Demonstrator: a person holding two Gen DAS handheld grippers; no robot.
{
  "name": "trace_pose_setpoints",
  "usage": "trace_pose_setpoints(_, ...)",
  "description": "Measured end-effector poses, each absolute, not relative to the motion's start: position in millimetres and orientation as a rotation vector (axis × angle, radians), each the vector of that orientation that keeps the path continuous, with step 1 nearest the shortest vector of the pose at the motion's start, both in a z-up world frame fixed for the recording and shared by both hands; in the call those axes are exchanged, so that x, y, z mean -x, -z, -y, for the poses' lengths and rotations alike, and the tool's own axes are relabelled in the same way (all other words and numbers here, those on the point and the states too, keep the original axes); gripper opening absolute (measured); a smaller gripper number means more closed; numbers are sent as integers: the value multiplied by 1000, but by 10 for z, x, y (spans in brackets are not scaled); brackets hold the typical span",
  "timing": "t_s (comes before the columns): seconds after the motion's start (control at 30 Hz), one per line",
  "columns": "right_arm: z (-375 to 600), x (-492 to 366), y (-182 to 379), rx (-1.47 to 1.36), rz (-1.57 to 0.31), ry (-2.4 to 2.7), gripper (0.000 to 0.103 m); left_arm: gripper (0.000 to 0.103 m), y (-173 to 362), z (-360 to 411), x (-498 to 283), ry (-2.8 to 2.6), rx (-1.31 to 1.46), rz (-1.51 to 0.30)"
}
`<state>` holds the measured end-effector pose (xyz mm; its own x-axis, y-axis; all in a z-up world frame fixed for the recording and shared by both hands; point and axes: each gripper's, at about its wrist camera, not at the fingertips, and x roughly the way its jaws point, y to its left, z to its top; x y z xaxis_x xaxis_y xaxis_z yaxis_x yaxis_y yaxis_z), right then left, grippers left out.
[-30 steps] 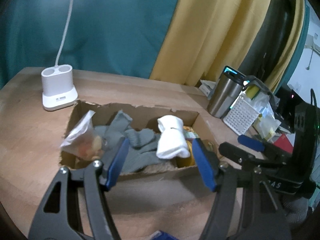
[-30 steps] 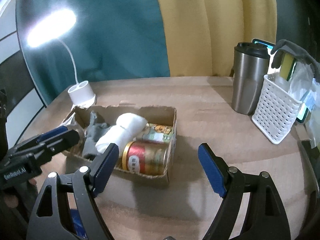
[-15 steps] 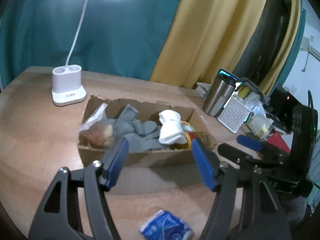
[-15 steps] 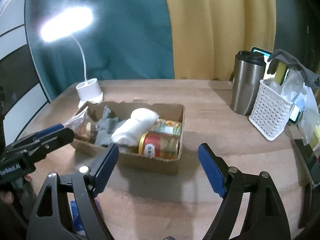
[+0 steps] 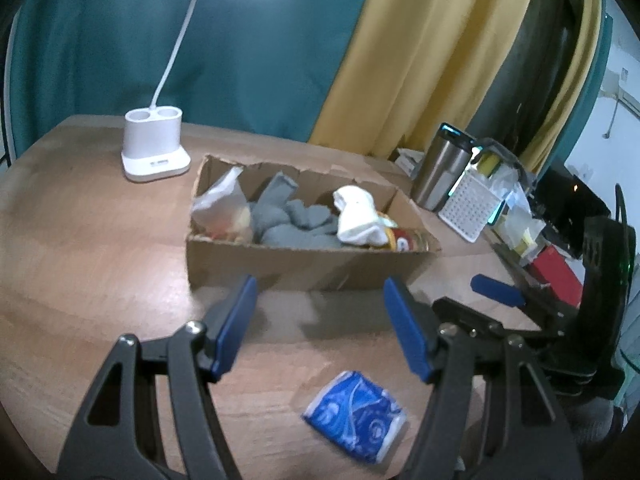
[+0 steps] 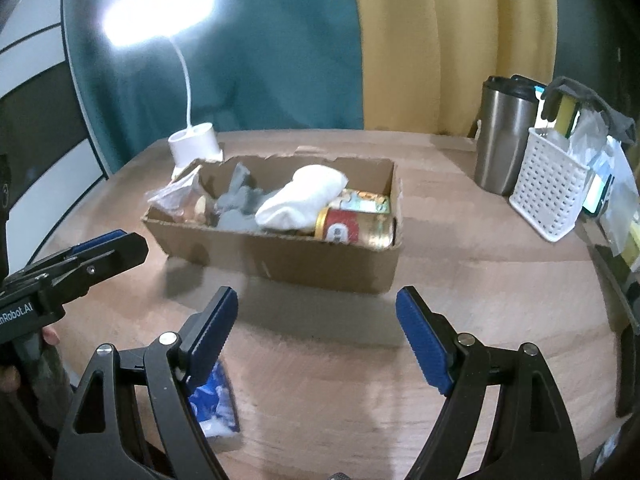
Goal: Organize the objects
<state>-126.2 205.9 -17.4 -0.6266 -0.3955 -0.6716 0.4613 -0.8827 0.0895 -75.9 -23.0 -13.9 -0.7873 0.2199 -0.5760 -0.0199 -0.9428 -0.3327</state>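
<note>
A cardboard box (image 5: pixel 304 266) (image 6: pixel 320 264) on the wooden table holds a clear snack bag (image 5: pixel 220 206), grey socks (image 5: pixel 288 220), a white sock (image 5: pixel 356 216) (image 6: pixel 300 200) and two cans (image 6: pixel 354 230). A blue tissue pack (image 5: pixel 354 400) (image 6: pixel 214 404) lies on the table in front of the box. My left gripper (image 5: pixel 324 328) is open and empty, above the table between box and pack. My right gripper (image 6: pixel 316 336) is open and empty, in front of the box; it also shows in the left wrist view (image 5: pixel 496 292).
A white desk lamp base (image 5: pixel 154 152) stands behind the box on the left. A steel tumbler (image 6: pixel 502 138) and a white perforated basket (image 6: pixel 550 184) with clutter stand at the right. Curtains hang behind the table.
Both grippers have pulled back and up from the box. The box looks farther away and the blue tissue pack has come into view in front of it.
</note>
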Motion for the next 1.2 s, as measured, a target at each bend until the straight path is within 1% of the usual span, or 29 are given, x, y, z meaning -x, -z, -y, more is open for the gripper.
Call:
trace_pose_setpoints(0.6,-1719,996,348,-1026,-201,2366,84,68,444,512,418,-2863,1116,437)
trace_pose_setpoints(1.1,-1348,815,586,-1078,-300,2230,84,68,630,656,293,-2882,1209,458)
trace_pose_setpoints(1.2,-1313,810,640,-1094,-317,2209,84,68,635,640,294,-2915,1204,416)
